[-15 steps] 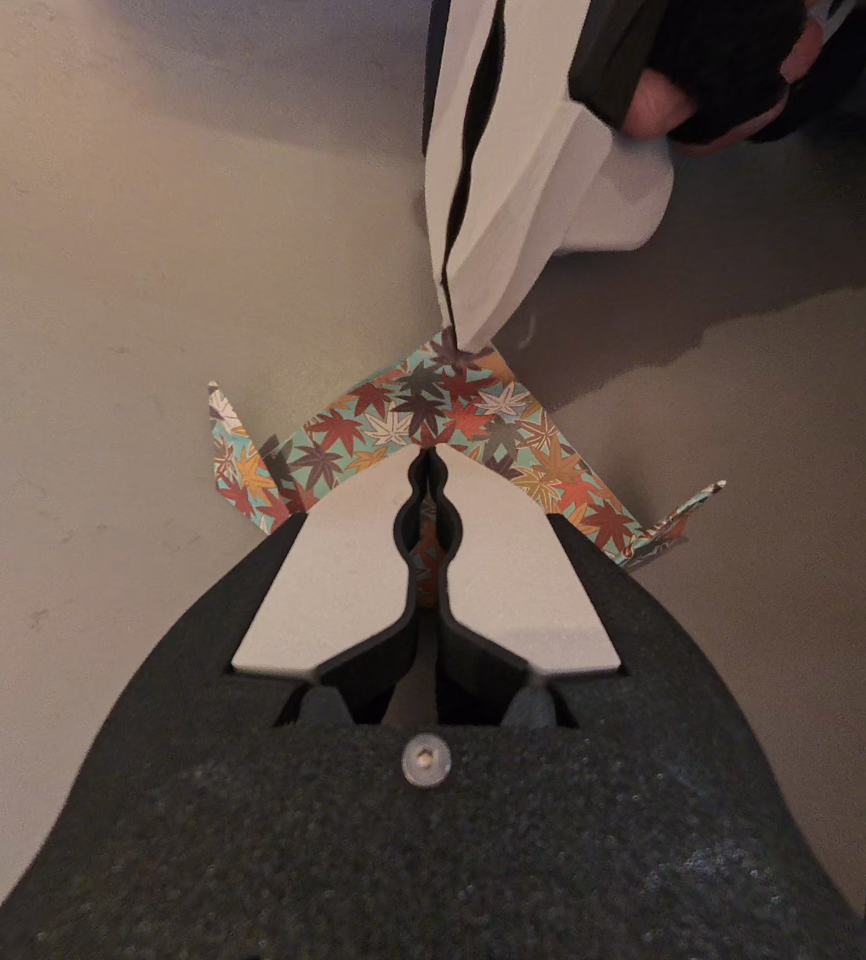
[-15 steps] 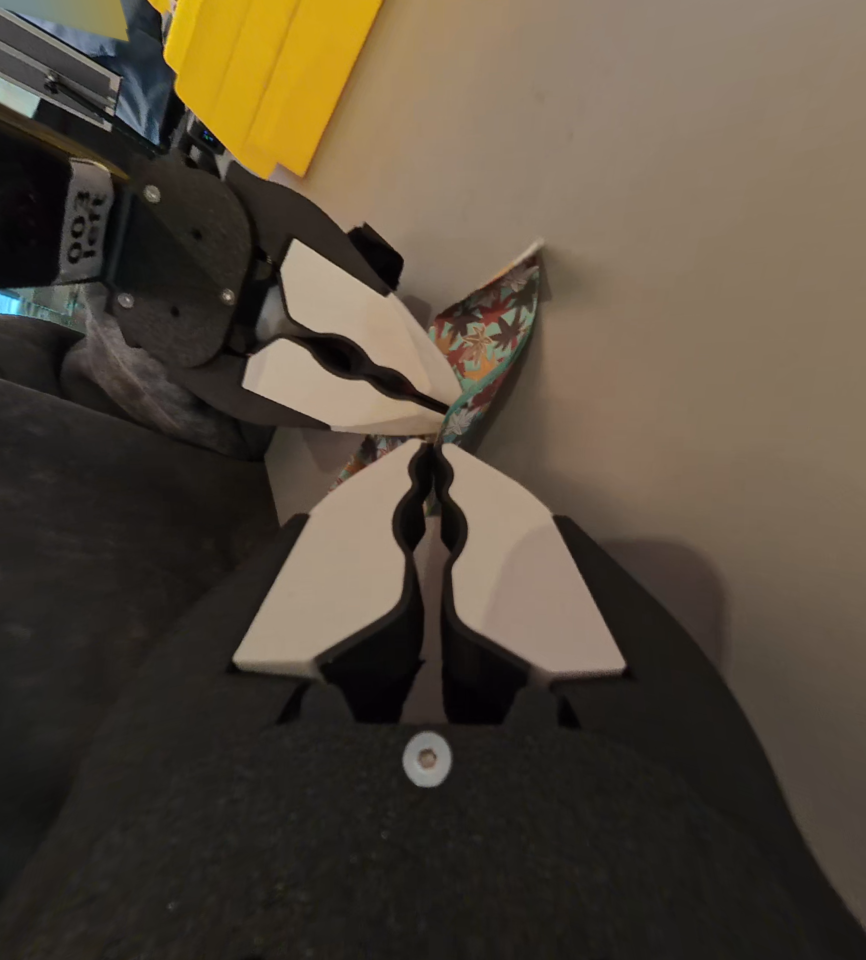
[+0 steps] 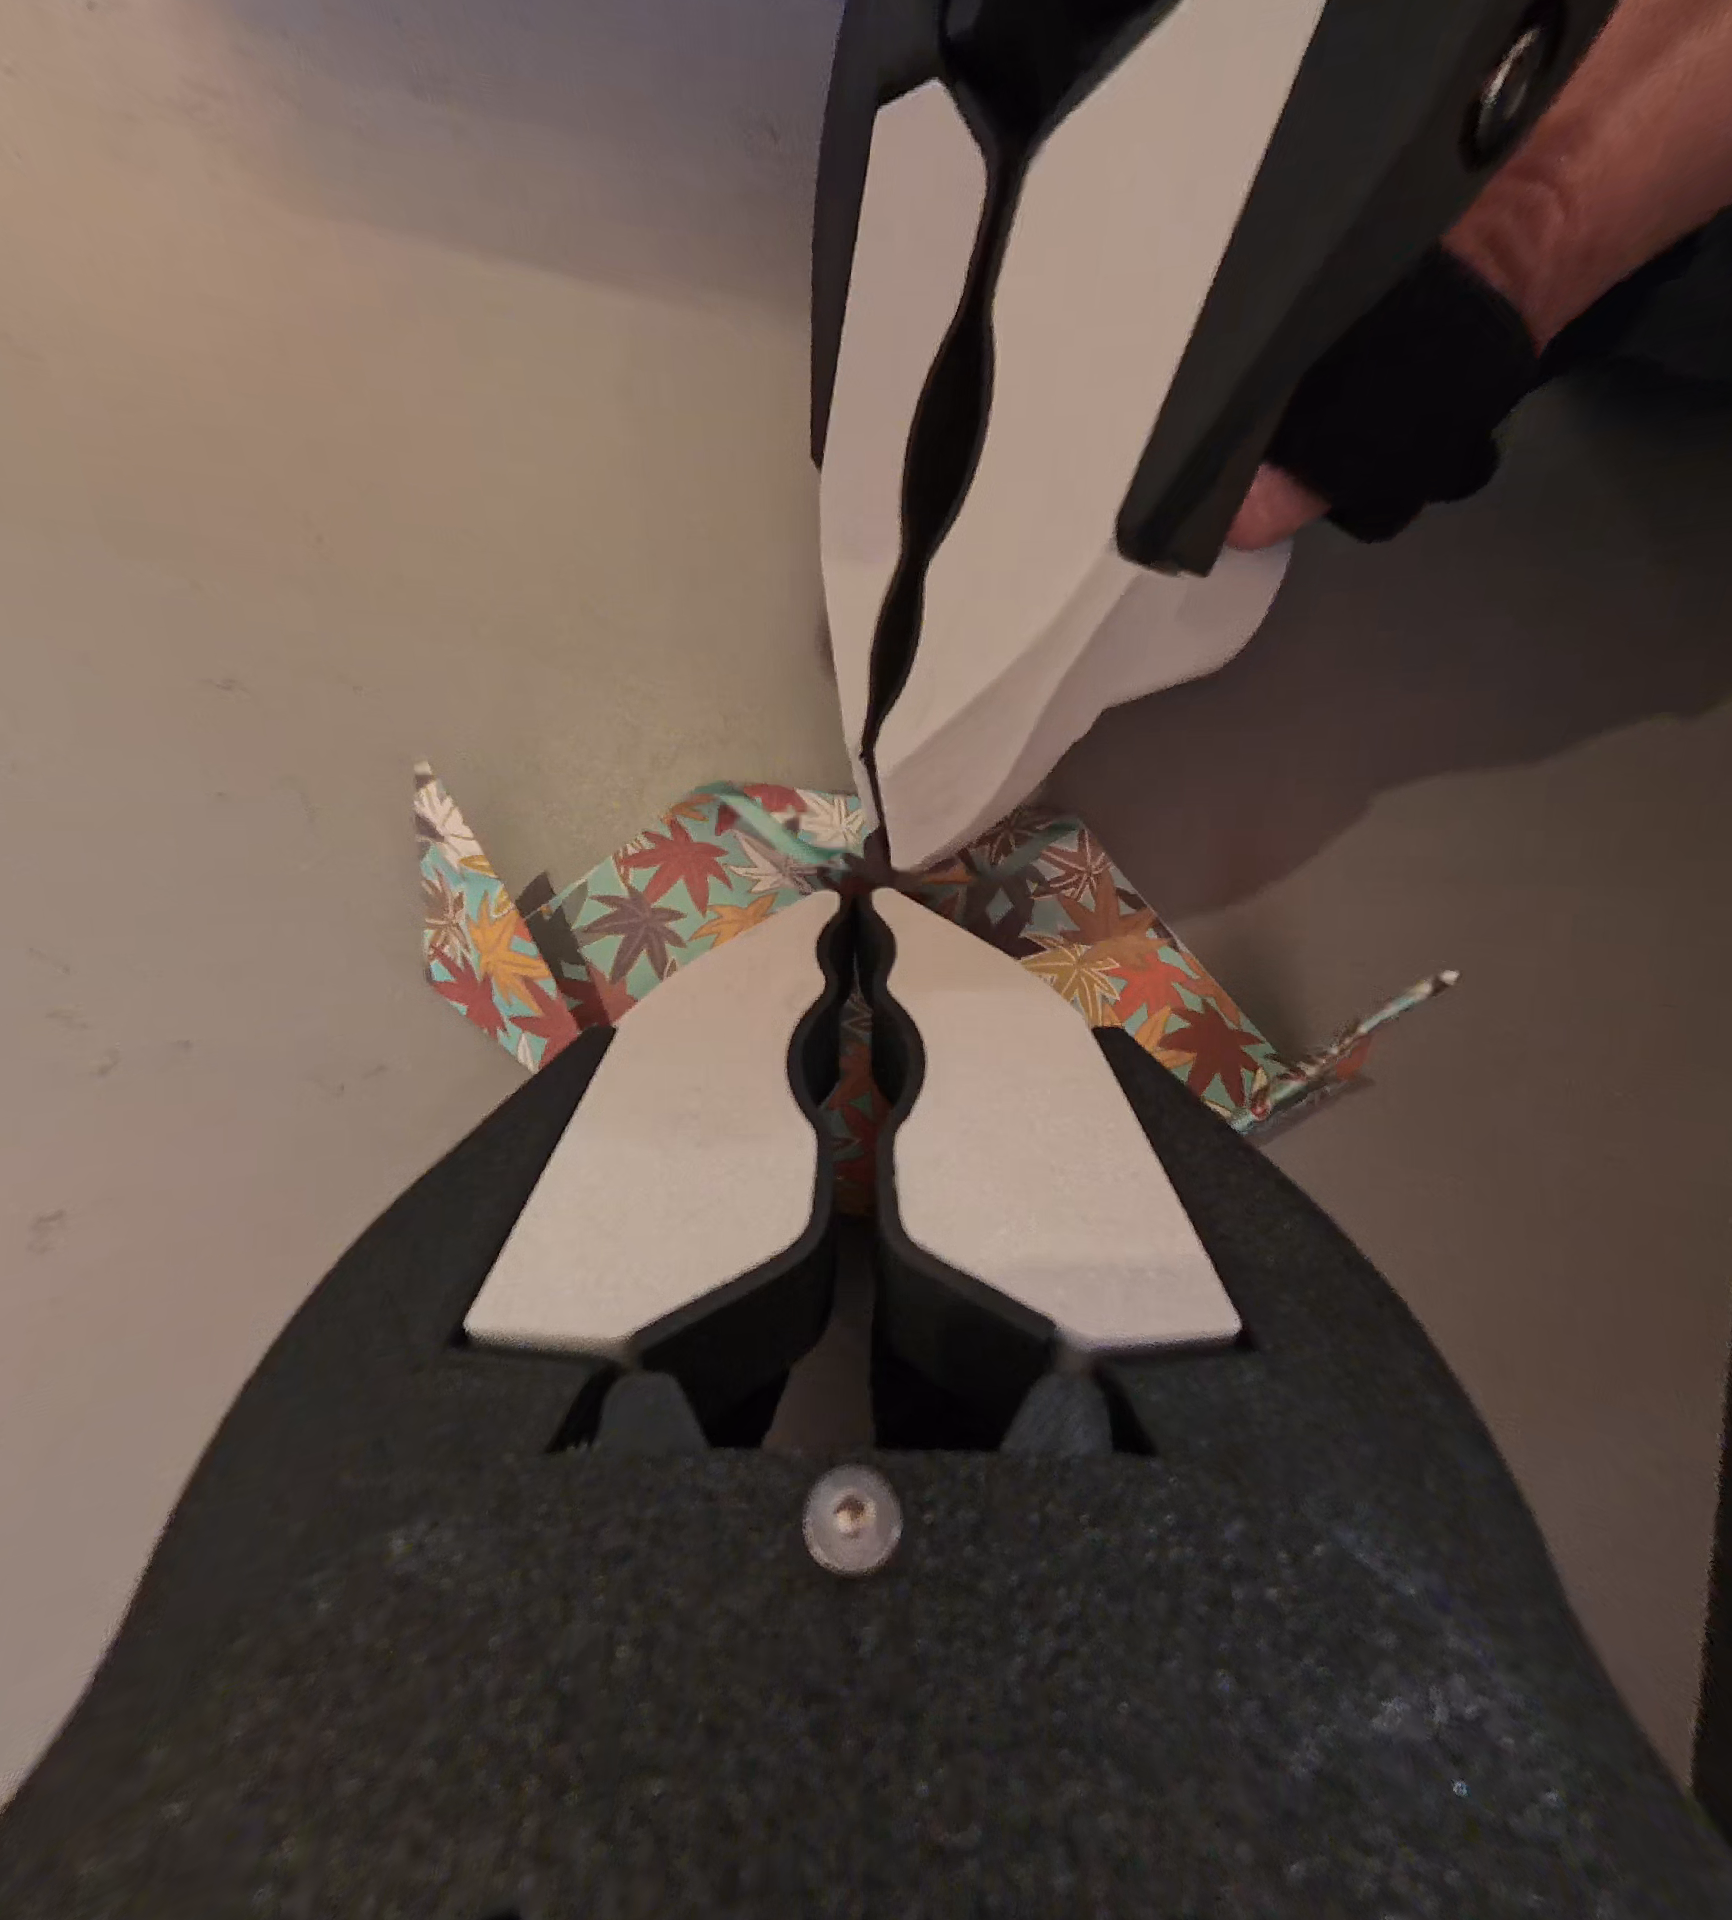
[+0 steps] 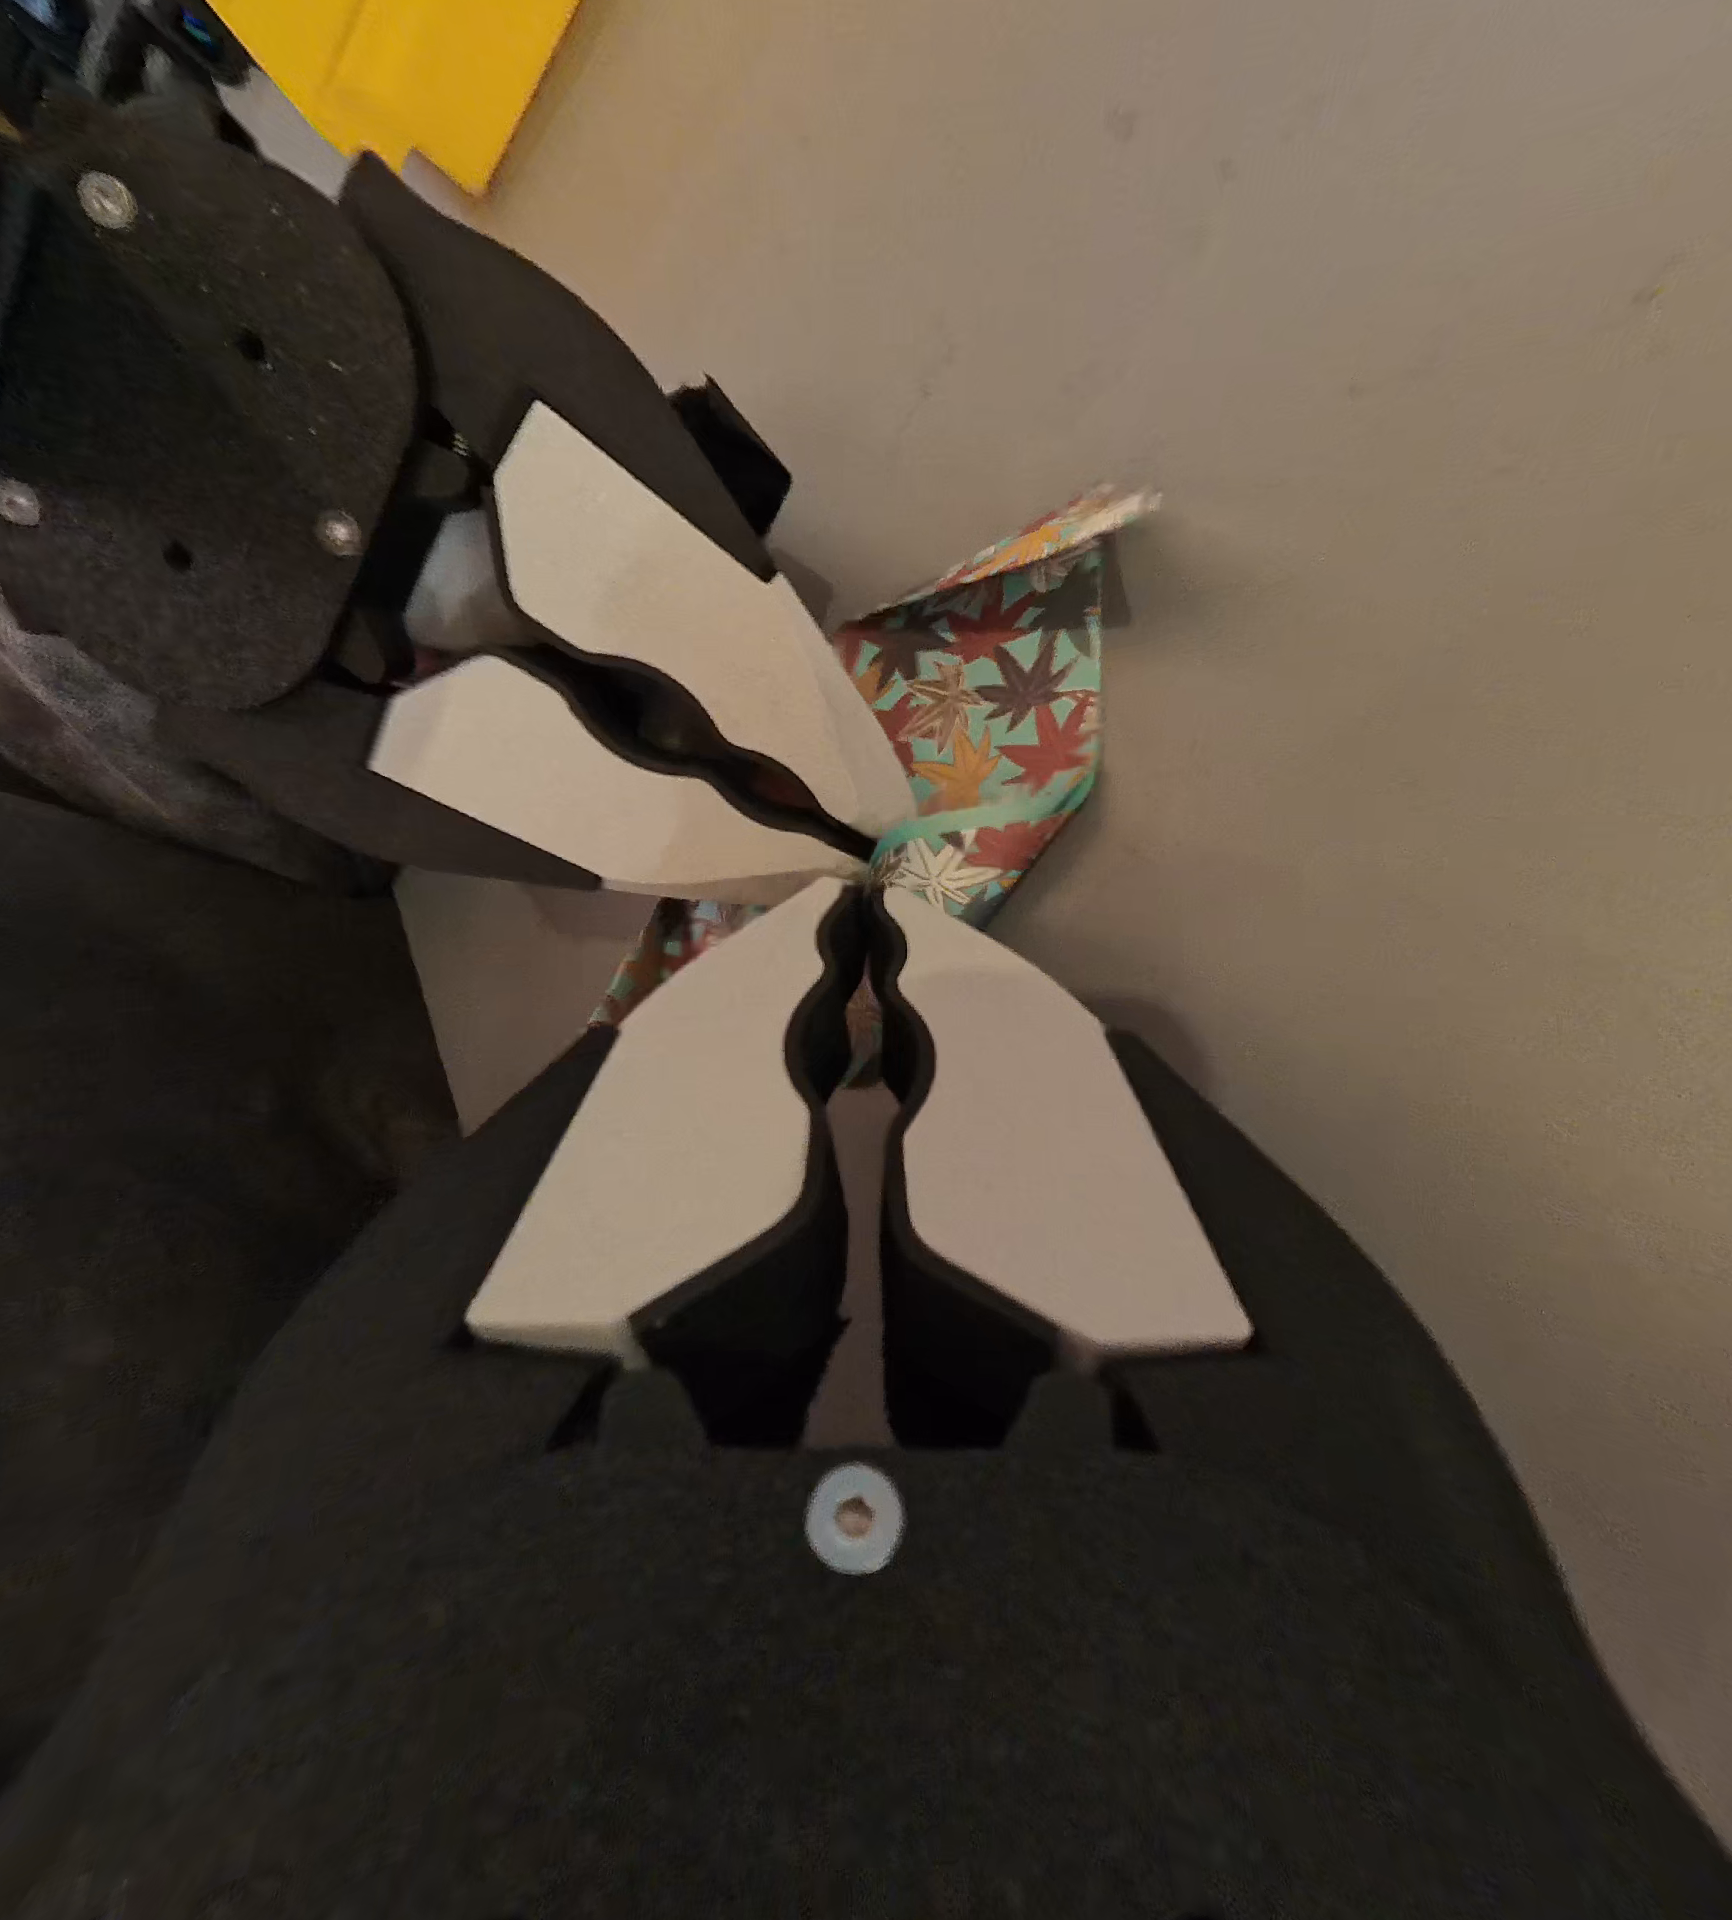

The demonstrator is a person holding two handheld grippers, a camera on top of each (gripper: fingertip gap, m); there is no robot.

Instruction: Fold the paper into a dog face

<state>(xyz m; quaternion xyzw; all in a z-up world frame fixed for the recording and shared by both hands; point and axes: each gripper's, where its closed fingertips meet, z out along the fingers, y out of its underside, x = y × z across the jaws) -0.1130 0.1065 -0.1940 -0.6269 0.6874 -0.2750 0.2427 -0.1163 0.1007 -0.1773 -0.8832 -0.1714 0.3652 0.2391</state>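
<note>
We clamp both the left tool and right tool on the paper at frame centre, pinching its crease.

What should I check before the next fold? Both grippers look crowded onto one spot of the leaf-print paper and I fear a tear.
1. Left gripper shut on the paper: ok, jaws closed with paper between them.
2. Right gripper shut on the paper: ok.
3. Clearance between the two grippers: not ok, tips nearly meet.
4. Paper intact at the pinch: cannot tell, it is bunched and hidden there.
5. Side flaps free: ok, both stand up off the table.
6. Fold edges aligned: cannot tell.
</note>
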